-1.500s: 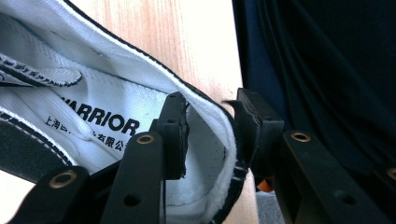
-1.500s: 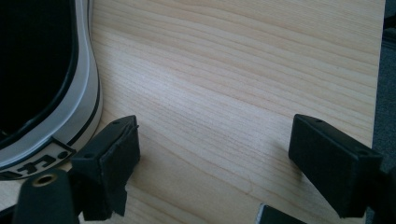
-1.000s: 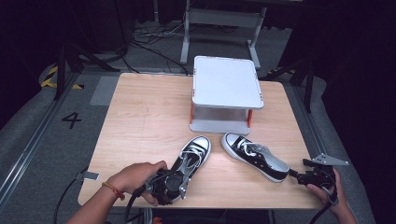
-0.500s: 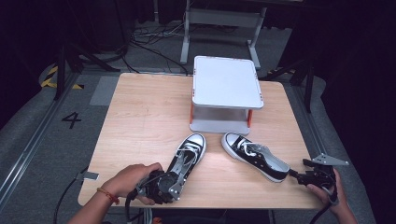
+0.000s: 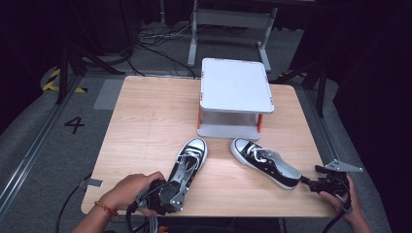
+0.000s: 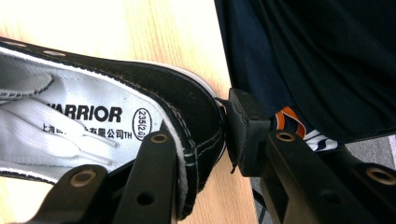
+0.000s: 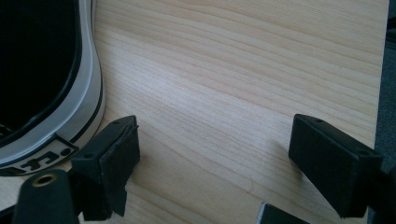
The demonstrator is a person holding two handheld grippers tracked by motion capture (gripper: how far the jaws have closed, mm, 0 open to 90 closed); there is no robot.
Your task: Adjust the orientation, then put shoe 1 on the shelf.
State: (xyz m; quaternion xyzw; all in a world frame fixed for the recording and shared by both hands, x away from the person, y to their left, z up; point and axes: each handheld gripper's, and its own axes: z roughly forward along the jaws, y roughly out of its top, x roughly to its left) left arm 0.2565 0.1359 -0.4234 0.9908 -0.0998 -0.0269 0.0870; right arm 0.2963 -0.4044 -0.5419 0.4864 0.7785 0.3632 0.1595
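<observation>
Two black-and-white shoes are seen on the wooden table (image 5: 145,121) in the high view. The left shoe (image 5: 190,160) lies near the front edge, toe pointing away, and its heel is clamped by the left gripper (image 5: 167,194), which is held in the left hand (image 5: 130,190). The right shoe (image 5: 265,162) lies at an angle to the right, with the right gripper (image 5: 316,183) just beside its heel. A white stand (image 5: 235,87) is placed at the far side of the table, beyond both shoes.

In the left gripper view, the heel wall of the left shoe (image 6: 140,112) is gripped between the two jaws: one jaw is set inside the shoe, the other outside against the heel.

In the right gripper view, the right gripper (image 7: 215,154) is spread wide over bare wood, with nothing between the jaws. The rubber heel of the right shoe (image 7: 51,93) is seen just left of the left jaw.
</observation>
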